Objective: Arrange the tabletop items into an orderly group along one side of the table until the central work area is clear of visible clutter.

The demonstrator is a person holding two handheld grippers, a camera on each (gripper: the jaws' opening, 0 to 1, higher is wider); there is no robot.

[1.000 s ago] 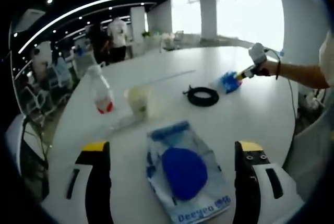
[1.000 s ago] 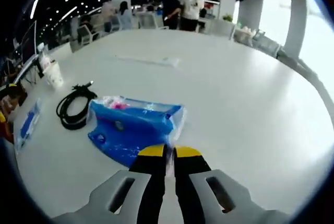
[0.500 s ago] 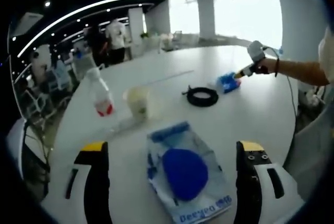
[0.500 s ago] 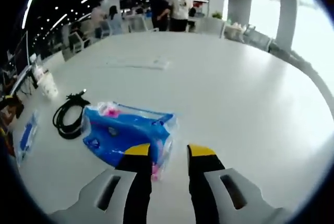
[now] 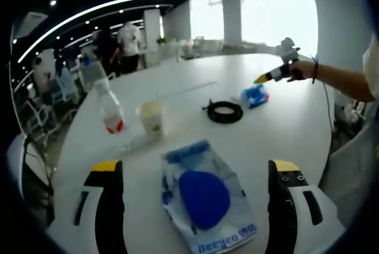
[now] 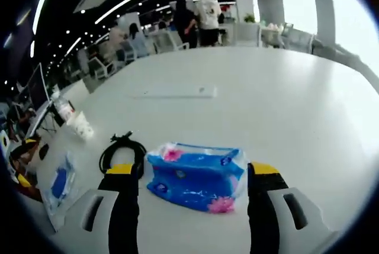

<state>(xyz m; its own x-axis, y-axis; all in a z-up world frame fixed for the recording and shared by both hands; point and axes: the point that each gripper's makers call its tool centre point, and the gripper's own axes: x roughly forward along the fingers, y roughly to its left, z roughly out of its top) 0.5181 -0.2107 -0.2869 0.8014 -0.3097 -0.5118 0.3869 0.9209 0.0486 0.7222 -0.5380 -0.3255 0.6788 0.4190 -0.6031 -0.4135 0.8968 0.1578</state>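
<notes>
the left gripper (image 5: 192,174) is hanging low over the white table (image 5: 284,129) with its jaws spread wide, gripping nothing, and between them a clear pouch (image 5: 205,198) is lying flat, its long axis running away from the camera and its printed end nearest; a blue rounded pad (image 5: 204,198) is sitting inside it. beyond the pouch a pale cup (image 5: 151,116) is standing upright, contents not readable from here, and just beside it on the left an upright plastic bottle (image 5: 110,109) with a red label. further right a black coiled cable (image 5: 224,112) is lying flat, and near it a blue tissue pack (image 5: 254,95). above that pack the right gripper (image 5: 265,77) is hovering in a person's hand (image 5: 301,70), clear of the pack. in the right gripper view the right gripper (image 6: 192,174) is showing its jaws parted wide and unloaded, with the blue tissue pack (image 6: 198,175) lying crosswise between them on the table (image 6: 284,106), long axis left to right, pink flower prints at its corners. the black coiled cable (image 6: 121,150) is lying just beside the pack on the left, the clear pouch (image 6: 58,186) further left, and the pale cup (image 6: 82,127) beyond it. people are standing in the background (image 6: 198,17).
</notes>
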